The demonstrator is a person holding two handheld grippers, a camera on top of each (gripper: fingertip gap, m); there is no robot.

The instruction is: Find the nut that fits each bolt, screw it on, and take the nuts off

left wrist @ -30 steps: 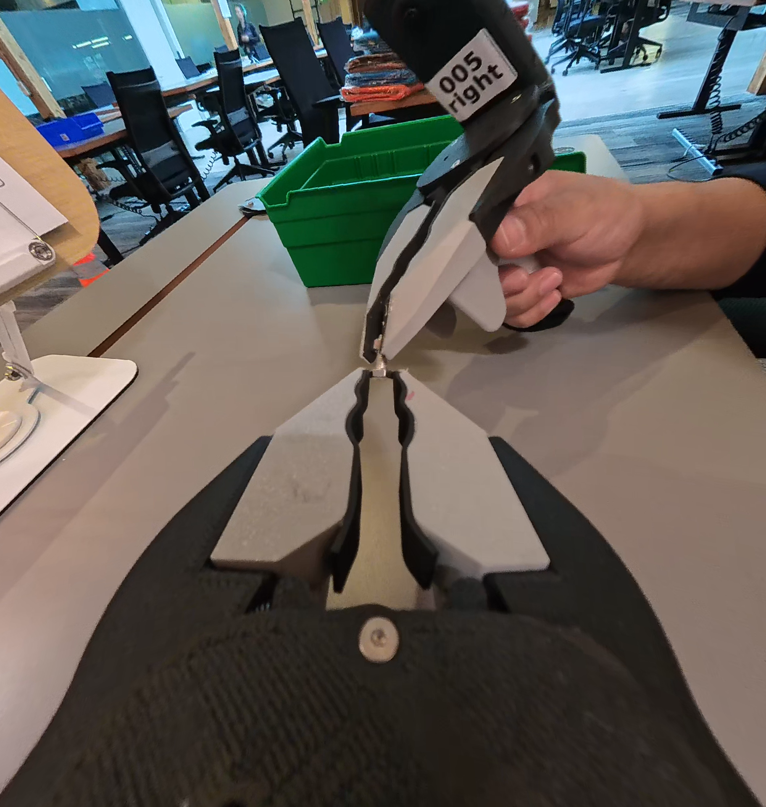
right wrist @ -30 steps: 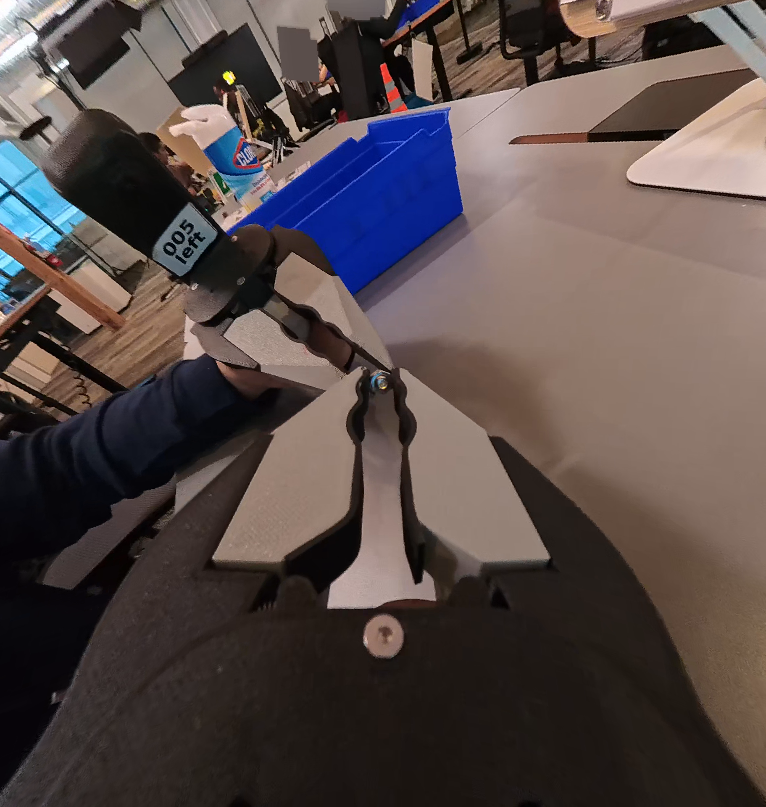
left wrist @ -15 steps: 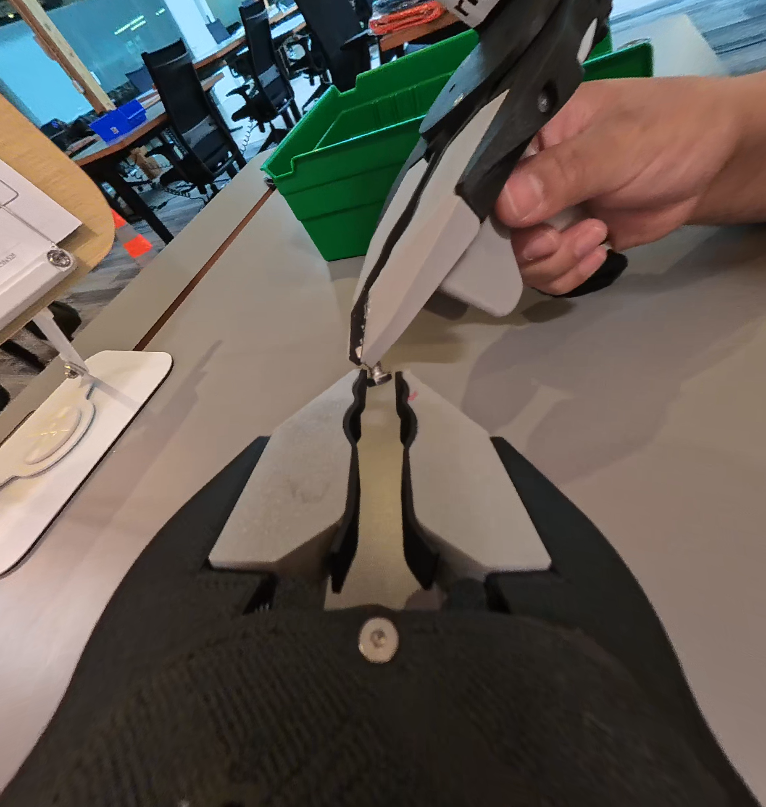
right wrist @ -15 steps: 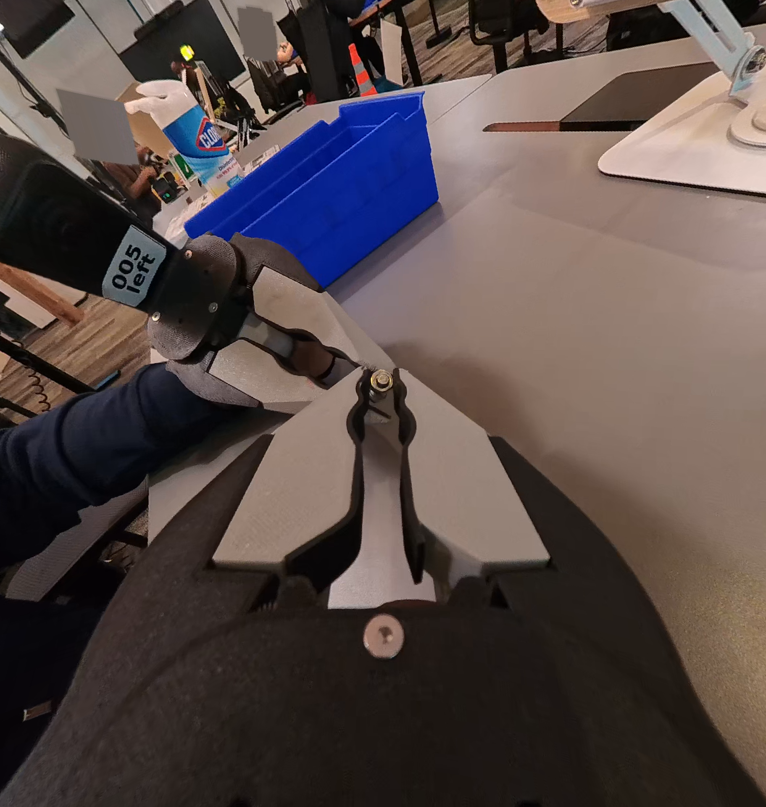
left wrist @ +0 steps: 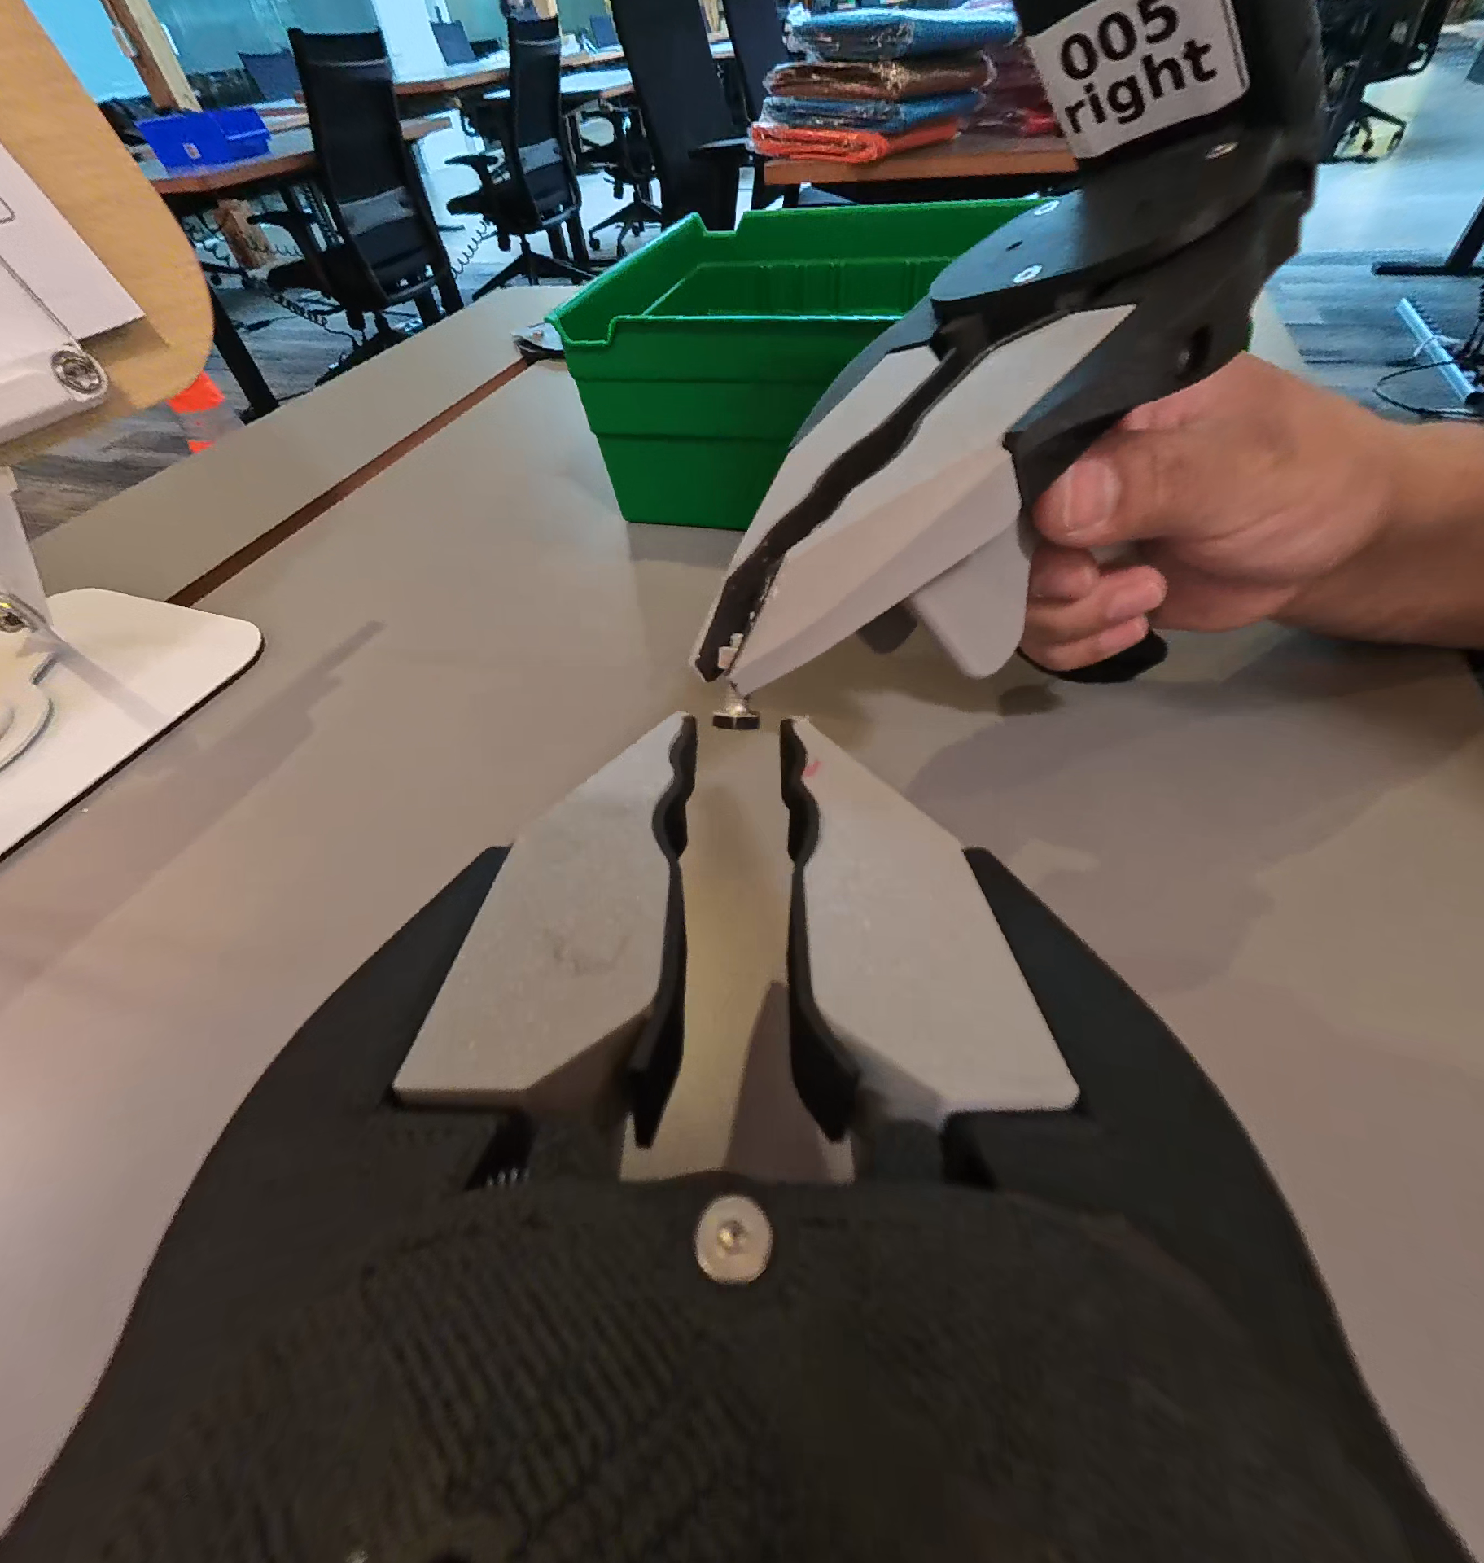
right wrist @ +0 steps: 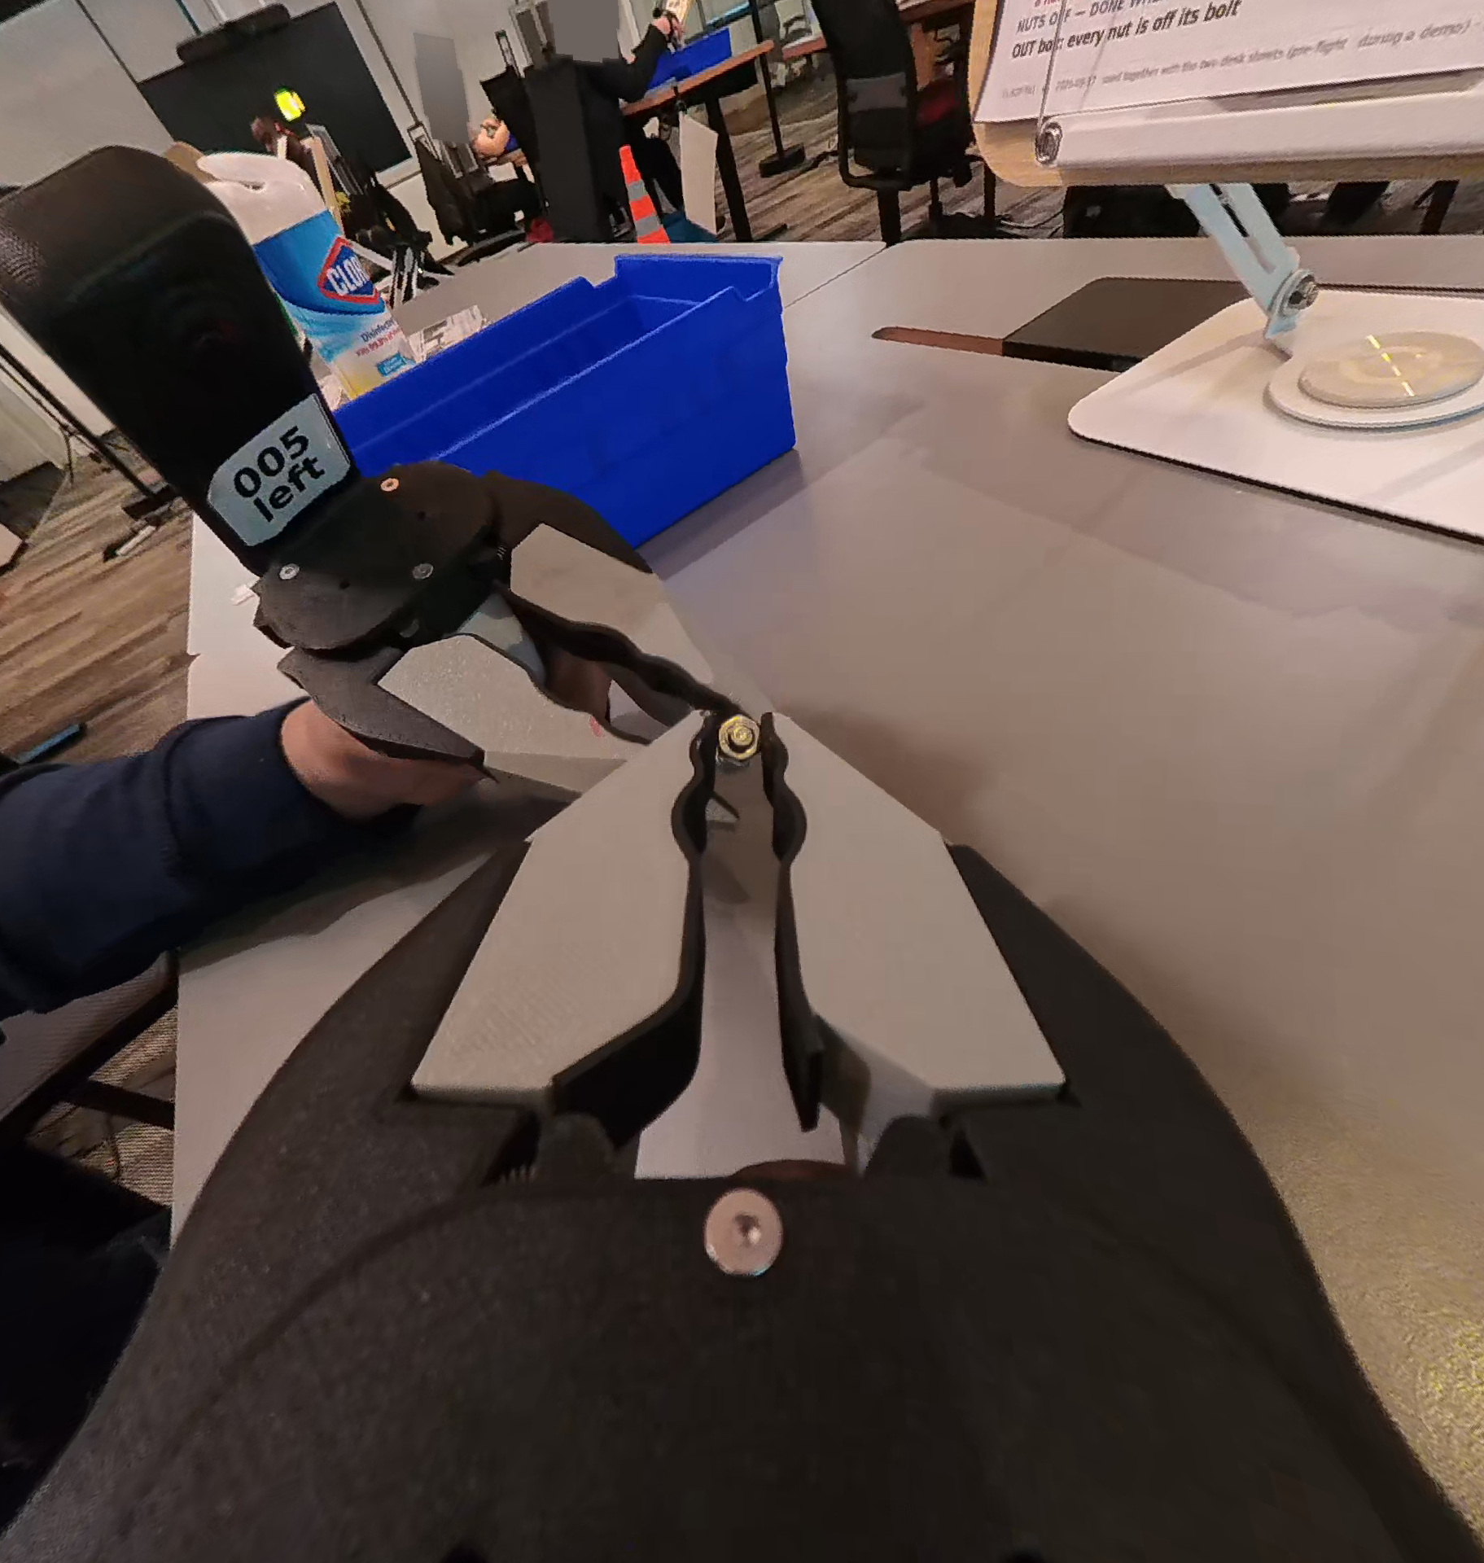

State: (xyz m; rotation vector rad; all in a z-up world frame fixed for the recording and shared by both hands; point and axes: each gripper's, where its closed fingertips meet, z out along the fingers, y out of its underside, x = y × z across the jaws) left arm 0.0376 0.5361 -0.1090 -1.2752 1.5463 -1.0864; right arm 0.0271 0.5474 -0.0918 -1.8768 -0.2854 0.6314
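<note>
My right gripper [right wrist: 738, 734] is shut on a small silver nut [right wrist: 738, 737] that sits on a short bolt. In the left wrist view the right gripper [left wrist: 721, 668] points down and to the left, held just above the grey table [left wrist: 1144, 888]. The bolt [left wrist: 734, 717] hangs head down from its tips. My left gripper [left wrist: 736, 734] is open, its fingertips either side of the bolt head and not touching it. It also shows in the right wrist view [right wrist: 687, 710], coming in from the left.
A green bin [left wrist: 721, 355] stands behind the grippers and a blue bin [right wrist: 603, 406] at the table's far left. A white stand base [right wrist: 1313, 423] with a paper holder sits at one side. A cleaner bottle [right wrist: 324, 279] stands behind the blue bin. Less than 4 cm separates the two grippers' tips.
My left gripper has opened and let go of the bolt head. The right gripper keeps the nut and bolt and has tilted to a flatter angle.
</note>
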